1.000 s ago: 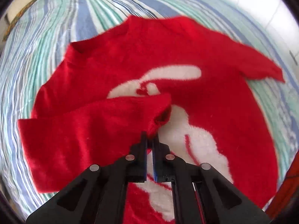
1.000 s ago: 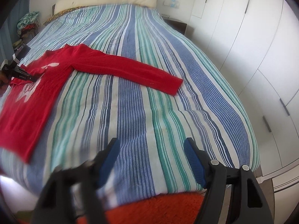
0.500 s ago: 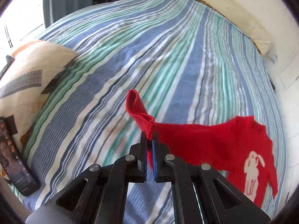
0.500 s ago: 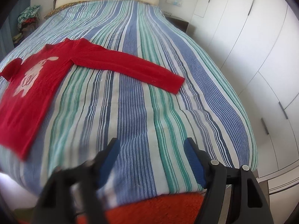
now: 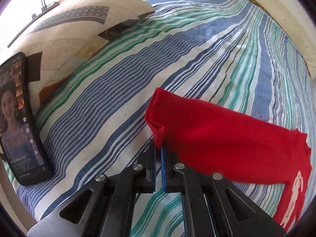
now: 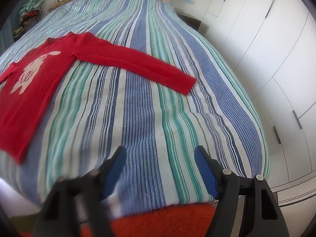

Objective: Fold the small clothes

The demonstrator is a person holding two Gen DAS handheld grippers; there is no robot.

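A small red sweater (image 6: 35, 79) with a white rabbit design lies face up on the striped bedspread (image 6: 142, 118), at the left in the right wrist view. One sleeve (image 6: 138, 67) stretches flat to the right. My left gripper (image 5: 158, 148) is shut on the cuff of the other sleeve (image 5: 217, 138) and holds it stretched out away from the body, just above the bed. My right gripper (image 6: 160, 158) is open and empty, above the near edge of the bed, well short of the flat sleeve's cuff (image 6: 187, 85).
A patterned pillow (image 5: 69, 31) lies at the left in the left wrist view, with a black phone (image 5: 17, 122) leaning against it. White wardrobe doors (image 6: 276, 59) stand right of the bed. An orange rug (image 6: 162, 221) lies below the bed's near edge.
My left gripper has carried the sleeve cuff off the sweater's front and pulled it outward toward the pillow. The right gripper has stayed open and nearly still.
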